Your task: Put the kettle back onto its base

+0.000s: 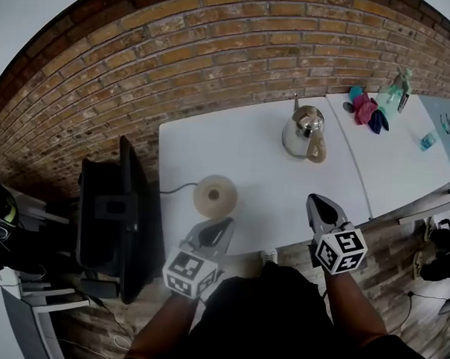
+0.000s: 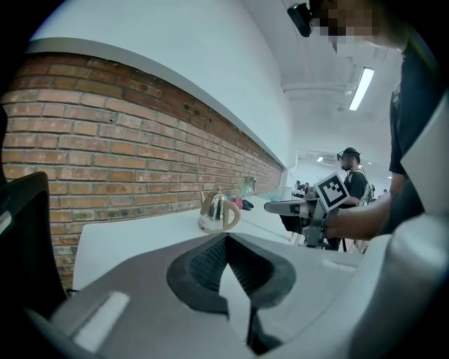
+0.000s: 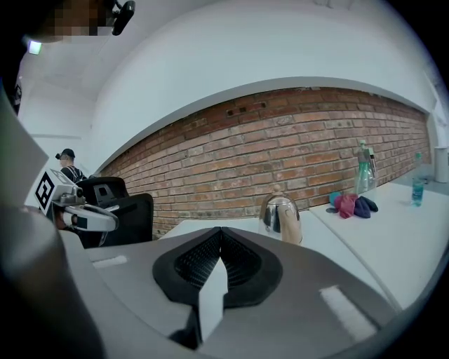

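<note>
In the head view the kettle (image 1: 305,134) stands upright on the white table (image 1: 241,142), right of centre in the upper half of the frame. It is well above the right gripper (image 1: 319,200) and up and to the right of the left gripper (image 1: 224,223), apart from both. Its round beige base (image 1: 214,195) lies at frame centre just above the left gripper's tips, a cord trailing off to the left, well apart from the kettle.

The kettle is polished steel with a rounded body, a knobbed lid and a beige handle. In the left gripper view it (image 2: 219,212) shows small just above the jaw tips. In the right gripper view it (image 3: 280,219) sits just right of the tips, before the brick wall (image 3: 295,154).

The left gripper (image 2: 226,238) has its jaws closed tip to tip with nothing between them. The right gripper (image 3: 221,230) is likewise closed and empty, touching nothing.
</note>
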A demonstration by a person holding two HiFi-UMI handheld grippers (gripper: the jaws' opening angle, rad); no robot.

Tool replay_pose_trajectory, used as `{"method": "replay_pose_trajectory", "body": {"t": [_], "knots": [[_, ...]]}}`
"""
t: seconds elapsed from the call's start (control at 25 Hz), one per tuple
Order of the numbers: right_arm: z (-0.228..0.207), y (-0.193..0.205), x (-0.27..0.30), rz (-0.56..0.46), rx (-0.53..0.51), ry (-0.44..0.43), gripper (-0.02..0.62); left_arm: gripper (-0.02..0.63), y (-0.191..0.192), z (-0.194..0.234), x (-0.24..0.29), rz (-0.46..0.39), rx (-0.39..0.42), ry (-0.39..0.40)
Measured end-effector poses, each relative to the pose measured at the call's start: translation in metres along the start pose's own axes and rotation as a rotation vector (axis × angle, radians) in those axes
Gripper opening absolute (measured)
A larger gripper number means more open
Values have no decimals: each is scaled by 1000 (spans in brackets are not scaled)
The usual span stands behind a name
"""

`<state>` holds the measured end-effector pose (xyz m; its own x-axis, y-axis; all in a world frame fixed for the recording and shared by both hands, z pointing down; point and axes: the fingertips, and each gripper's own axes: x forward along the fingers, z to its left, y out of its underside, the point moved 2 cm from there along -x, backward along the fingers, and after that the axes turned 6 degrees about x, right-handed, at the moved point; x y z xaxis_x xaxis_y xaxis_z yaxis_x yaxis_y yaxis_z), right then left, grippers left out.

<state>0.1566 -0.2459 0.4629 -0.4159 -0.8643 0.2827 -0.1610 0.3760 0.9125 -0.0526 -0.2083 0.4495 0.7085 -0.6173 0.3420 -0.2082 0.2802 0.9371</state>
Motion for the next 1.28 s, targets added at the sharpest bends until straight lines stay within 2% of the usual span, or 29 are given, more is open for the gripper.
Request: {"method": "replay_pose_trajectory", "body": {"t": [0.36,0.4,0.88,1.28], "knots": [[-36,-6,22,25,-6,23,32,0,-1,5,26,24,-7,0],[-41,-6,25,30,-8,26,57,0,0,5,28,30,-10,-3],[-91,-9,62,70,-44,71,117,0,-3,15,55,49,-14,-20],[-145,-9,94,120,-60,154,188,0,-6,16,78,76,6,-23]]}}
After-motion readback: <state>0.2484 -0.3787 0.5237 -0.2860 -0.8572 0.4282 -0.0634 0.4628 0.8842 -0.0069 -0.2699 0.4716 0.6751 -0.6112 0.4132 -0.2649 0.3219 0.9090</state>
